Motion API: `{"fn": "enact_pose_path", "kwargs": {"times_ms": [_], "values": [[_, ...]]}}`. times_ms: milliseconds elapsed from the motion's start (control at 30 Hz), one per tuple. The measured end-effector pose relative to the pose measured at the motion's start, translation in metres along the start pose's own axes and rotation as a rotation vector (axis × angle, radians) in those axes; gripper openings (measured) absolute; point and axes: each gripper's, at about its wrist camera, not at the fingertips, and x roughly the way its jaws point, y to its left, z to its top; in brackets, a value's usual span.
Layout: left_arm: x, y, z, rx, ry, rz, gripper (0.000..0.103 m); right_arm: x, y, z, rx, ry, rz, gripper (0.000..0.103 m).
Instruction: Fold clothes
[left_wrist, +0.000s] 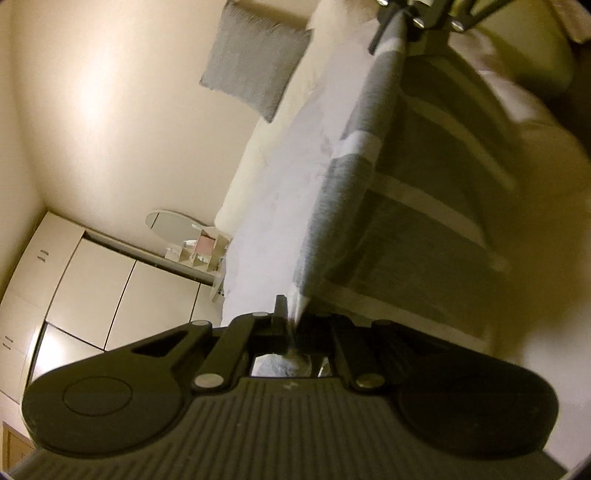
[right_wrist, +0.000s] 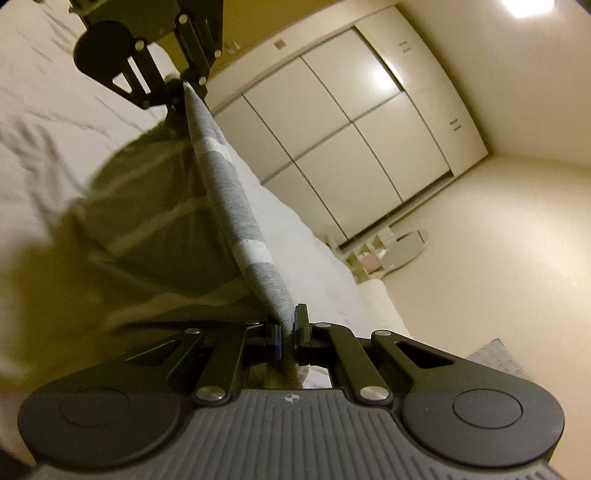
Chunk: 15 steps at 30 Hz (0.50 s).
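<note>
The striped garment (left_wrist: 354, 155) hangs taut between the two grippers above the bed (left_wrist: 280, 206), its lower part a blurred drape against the white sheet. The left gripper (left_wrist: 290, 317) has its fingers pinched on one end of the top edge, and the right gripper (right_wrist: 288, 328) has its fingers clamped on the other. Around them are a grey cushion (left_wrist: 255, 62) at the bed's head, a wardrobe (right_wrist: 354, 129), and what may be an oval mirror (right_wrist: 408, 247) beside a small shelf (right_wrist: 369, 258) on the floor.
</note>
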Motion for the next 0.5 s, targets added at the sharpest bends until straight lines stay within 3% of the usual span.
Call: {"fn": "enact_pose_path", "kwargs": {"times_ms": [100, 200, 300, 367, 500], "values": [[0.052, 0.032, 0.023, -0.013, -0.007, 0.084, 0.003, 0.054, -0.037, 0.0, -0.015, 0.0, -0.074, 0.0], [0.097, 0.06, 0.045, -0.029, -0.025, 0.163, 0.003, 0.085, -0.081, 0.011, -0.04, -0.065, -0.233, 0.0], [0.128, 0.063, 0.061, -0.03, -0.048, 0.201, 0.003, 0.113, -0.1, 0.002, -0.058, -0.063, -0.279, 0.0], [0.147, 0.046, 0.065, -0.013, -0.052, 0.187, 0.003, 0.128, -0.091, -0.018, -0.059, -0.023, -0.242, 0.0], [0.182, -0.042, 0.053, 0.058, 0.007, 0.013, 0.005, 0.154, -0.028, -0.076, -0.089, 0.111, -0.07, 0.001]]}}
